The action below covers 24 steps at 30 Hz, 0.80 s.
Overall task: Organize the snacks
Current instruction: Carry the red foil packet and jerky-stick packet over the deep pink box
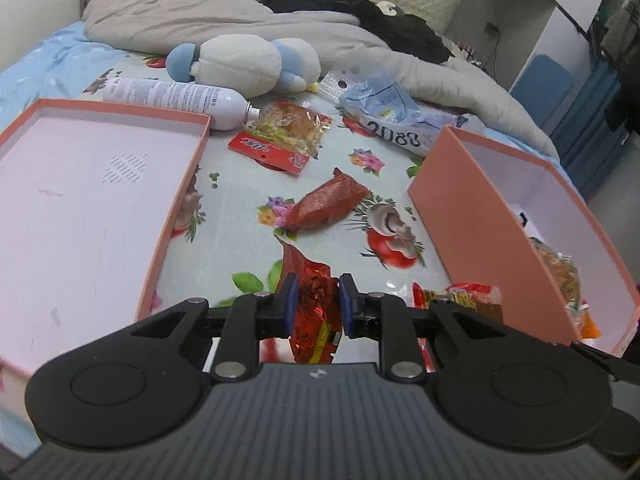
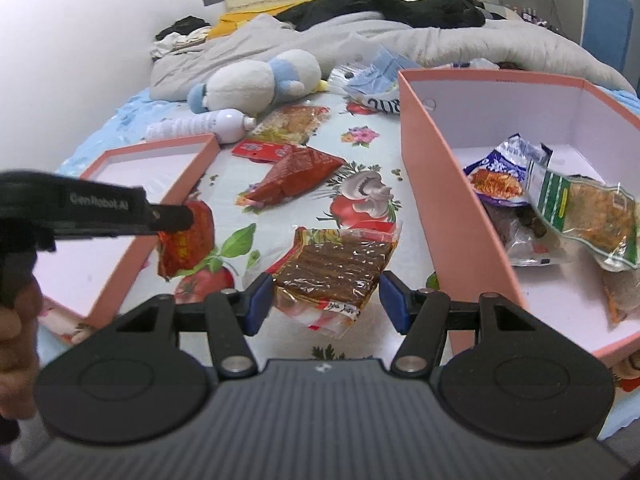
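My left gripper (image 1: 318,304) is shut on a shiny red snack packet (image 1: 312,304) and holds it above the flowered cloth; it also shows in the right wrist view (image 2: 186,236), beside the lid. My right gripper (image 2: 326,300) is open, its jaws on either side of a clear pack of brown sticks (image 2: 334,268) lying on the cloth. The deep pink box (image 2: 440,184) at right holds several snack bags (image 2: 560,208). A dark red pyramid-shaped packet (image 1: 330,202), a red flat packet (image 1: 270,152) and a clear pack of yellow biscuits (image 1: 292,124) lie on the cloth.
The shallow pink lid (image 1: 176,200) lies at left. A white spray bottle (image 1: 180,98), a blue-and-white plush toy (image 1: 240,62) and a crumpled blue-white bag (image 1: 392,112) lie behind. A grey blanket (image 1: 200,20) and dark clothes fill the far bed.
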Motion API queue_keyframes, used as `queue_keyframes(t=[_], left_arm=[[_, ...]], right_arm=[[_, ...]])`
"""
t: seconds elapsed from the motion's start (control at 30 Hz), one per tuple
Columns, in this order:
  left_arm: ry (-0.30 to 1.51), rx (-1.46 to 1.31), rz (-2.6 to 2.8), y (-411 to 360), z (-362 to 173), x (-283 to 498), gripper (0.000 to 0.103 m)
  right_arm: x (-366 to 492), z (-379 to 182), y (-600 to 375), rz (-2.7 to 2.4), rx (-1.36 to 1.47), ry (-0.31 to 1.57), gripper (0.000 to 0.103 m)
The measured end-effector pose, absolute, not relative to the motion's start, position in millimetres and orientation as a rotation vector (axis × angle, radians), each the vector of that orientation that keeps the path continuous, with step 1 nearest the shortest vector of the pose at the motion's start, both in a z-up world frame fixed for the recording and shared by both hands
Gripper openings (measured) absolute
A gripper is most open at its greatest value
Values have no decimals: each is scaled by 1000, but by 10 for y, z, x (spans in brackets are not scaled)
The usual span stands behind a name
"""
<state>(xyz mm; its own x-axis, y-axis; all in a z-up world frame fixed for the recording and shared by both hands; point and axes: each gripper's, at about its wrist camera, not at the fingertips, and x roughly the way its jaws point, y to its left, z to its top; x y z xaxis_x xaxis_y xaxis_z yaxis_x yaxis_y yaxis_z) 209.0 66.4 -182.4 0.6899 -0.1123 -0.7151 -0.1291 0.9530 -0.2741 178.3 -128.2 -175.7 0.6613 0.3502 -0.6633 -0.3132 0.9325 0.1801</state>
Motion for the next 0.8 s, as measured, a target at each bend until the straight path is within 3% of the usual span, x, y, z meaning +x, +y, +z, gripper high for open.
queue_keyframes(t=[0.8], left_arm=[[682,-373,1,-54,-783,1020,25]], right_arm=[[1131,-753,-2074,360,75,649,61]])
